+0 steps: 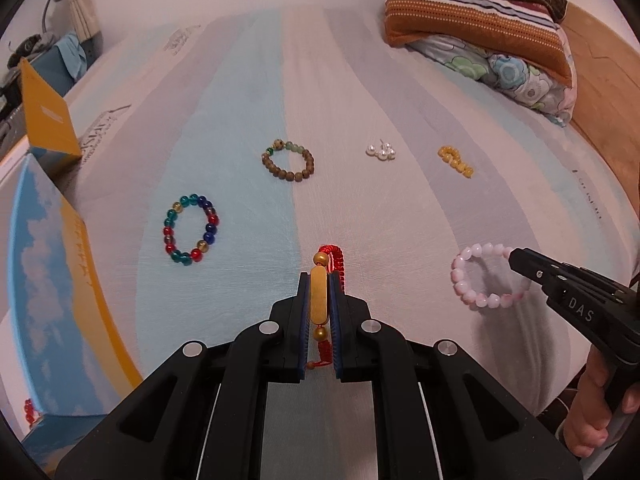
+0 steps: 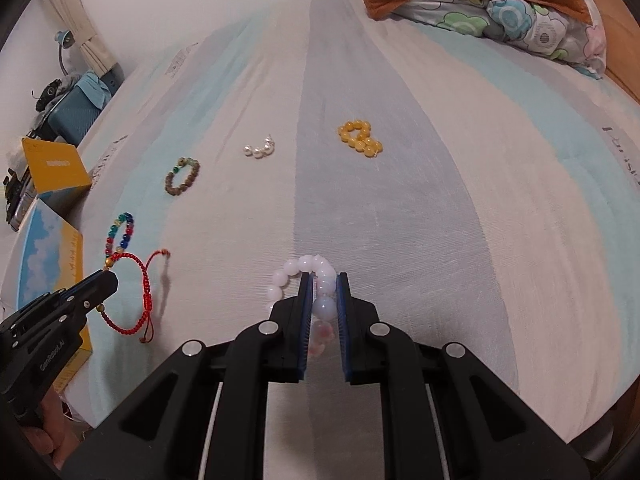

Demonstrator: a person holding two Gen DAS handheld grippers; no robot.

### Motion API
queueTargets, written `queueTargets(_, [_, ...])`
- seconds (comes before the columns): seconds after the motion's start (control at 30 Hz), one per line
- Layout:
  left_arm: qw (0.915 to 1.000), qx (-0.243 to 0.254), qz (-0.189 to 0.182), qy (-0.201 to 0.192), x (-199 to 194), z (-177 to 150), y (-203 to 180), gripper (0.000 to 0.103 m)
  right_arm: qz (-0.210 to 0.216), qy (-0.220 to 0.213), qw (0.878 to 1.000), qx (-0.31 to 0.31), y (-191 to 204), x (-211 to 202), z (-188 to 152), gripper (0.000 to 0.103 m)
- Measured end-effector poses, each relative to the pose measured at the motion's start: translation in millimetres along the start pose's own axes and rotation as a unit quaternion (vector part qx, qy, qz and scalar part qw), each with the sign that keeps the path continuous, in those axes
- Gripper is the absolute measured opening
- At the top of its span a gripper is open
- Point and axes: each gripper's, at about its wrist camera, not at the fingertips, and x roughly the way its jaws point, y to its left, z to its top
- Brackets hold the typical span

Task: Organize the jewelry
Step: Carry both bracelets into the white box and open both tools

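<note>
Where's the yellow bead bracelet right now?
The yellow bead bracelet lies on the striped bedsheet, far side and right of centre in the right wrist view. It is just right of the pearl cluster, untouched by either gripper.

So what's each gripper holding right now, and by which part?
Left gripper: red cord bracelet, by its long gold bead. Right gripper: pink bead bracelet, by its beads.

Pink bracelet (image 2: 316, 280), red cord bracelet (image 2: 132, 292), yellow beads (image 2: 360, 140), white pearls (image 2: 260, 149); the bedsheet (image 2: 400, 220) has pale blue, grey and white stripes.
</note>
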Motion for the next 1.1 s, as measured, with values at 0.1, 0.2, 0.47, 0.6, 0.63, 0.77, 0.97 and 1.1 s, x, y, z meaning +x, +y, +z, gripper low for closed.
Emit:
queueTargets(0.1, [1.0000,-0.003,0.002,-0.006,-10.9,-0.3,2.7,0.008,-0.002,-0.004,1.000,0.002,4.8,-6.9,1.1,0.011])
queueTargets(0.2, [0.9999,-0.006,0.006,-0.011,-20.3,-1.1,6.3,0.008,-0.006,-0.008,1.000,0.000,9.9,-12.6,1.7,0.011])
queueTargets(0.47, [0.9995,-0.013,0.014,-0.026,-44.5,-6.3,14.6,0.008,-0.015,-0.016,1.000,-0.011,25.9,-28.1,3.0,0.011])
queueTargets(0.6, [0.9992,-0.017,0.015,-0.033,-57.1,-9.9,18.6,0.008,-0.019,-0.022,0.999,-0.016,33.5,-37.8,4.9,0.011])
queueTargets(0.63, [0.9992,-0.018,0.015,-0.033,-59.5,-10.7,19.5,0.008,-0.020,-0.023,0.999,-0.018,35.0,-39.7,5.1,0.011])
queueTargets(0.77, [0.9988,-0.021,0.014,-0.041,-70.5,-13.4,22.6,0.008,-0.019,-0.028,0.999,-0.022,44.0,-49.6,7.3,0.011])
queueTargets(0.97, [0.9980,-0.031,0.016,-0.052,-88.4,-17.1,29.9,0.008,-0.014,-0.038,0.999,-0.029,59.8,-64.8,11.1,0.011])
queueTargets(1.1, [0.9971,-0.039,0.018,-0.063,-102.1,-18.9,35.8,0.008,-0.014,-0.042,0.998,-0.035,72.2,-73.7,15.4,0.011])
